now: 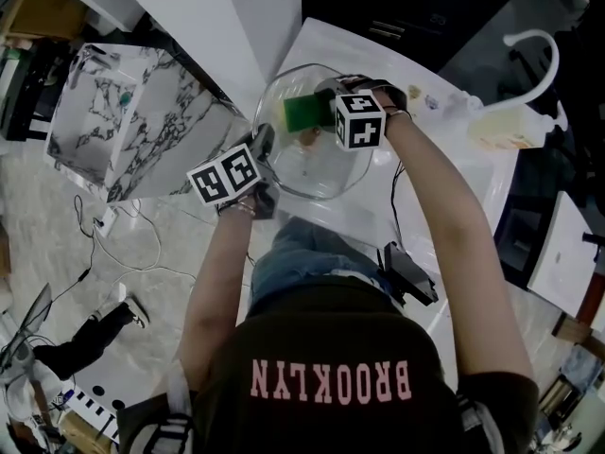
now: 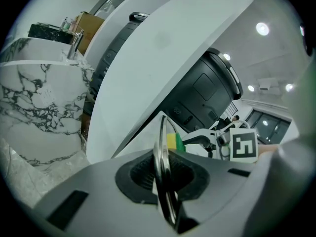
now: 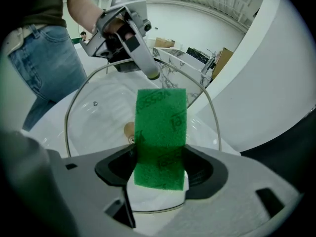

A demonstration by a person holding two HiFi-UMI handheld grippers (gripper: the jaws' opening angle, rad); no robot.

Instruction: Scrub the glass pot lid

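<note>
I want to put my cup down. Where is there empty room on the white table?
The white table is bare beyond the glass lid, toward its far edge. The middle is crowded: the left gripper clamps the lid's rim and the right gripper holds a sponge on it. A pump bottle takes the right end.

Place is reading as an indoor test hall. Loose cables (image 1: 92, 253) are trailing across the floor (image 1: 38, 225). A cardboard box (image 2: 90, 24) is standing beyond a marble-patterned counter (image 2: 34, 112) under ceiling spotlights (image 2: 262, 29).
</note>
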